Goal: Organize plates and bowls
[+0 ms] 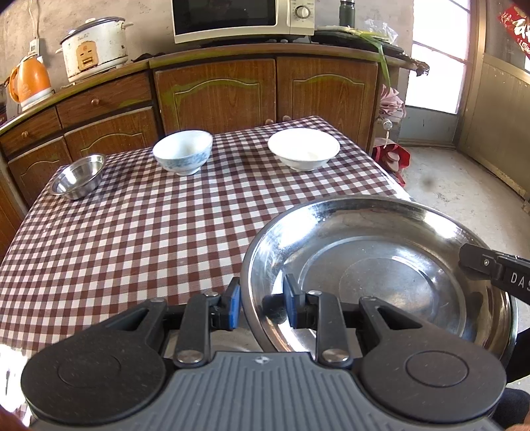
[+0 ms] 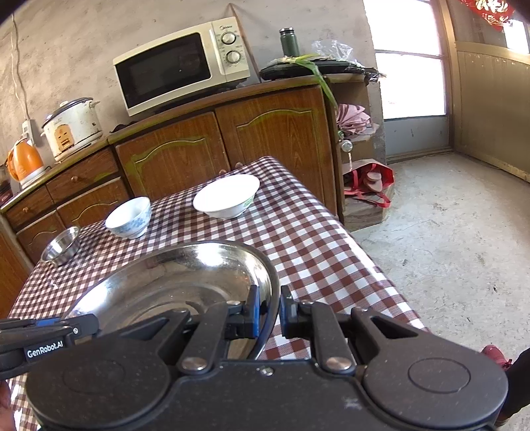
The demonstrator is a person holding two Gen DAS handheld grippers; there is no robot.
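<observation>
A large shiny steel plate (image 1: 381, 258) (image 2: 172, 281) hangs tilted over the near right edge of the checked table (image 1: 149, 248) (image 2: 314, 258). My left gripper (image 1: 261, 305) is shut on its left rim, one blue pad outside and one inside. My right gripper (image 2: 270, 310) is shut on the opposite rim; its finger (image 1: 463, 262) shows at the right of the left wrist view. Across the far side of the table stand a small steel bowl (image 1: 79, 177) (image 2: 61, 245), a blue-patterned bowl (image 1: 182, 152) (image 2: 129, 217) and a wide white bowl (image 1: 303, 147) (image 2: 227, 195).
A wooden cabinet (image 1: 215, 96) runs behind the table, with a microwave (image 1: 241, 20), a rice cooker (image 1: 96, 46) and an orange kettle (image 1: 31, 83) on top. A red bag (image 2: 367, 182) lies on the concrete floor to the right, near a doorway.
</observation>
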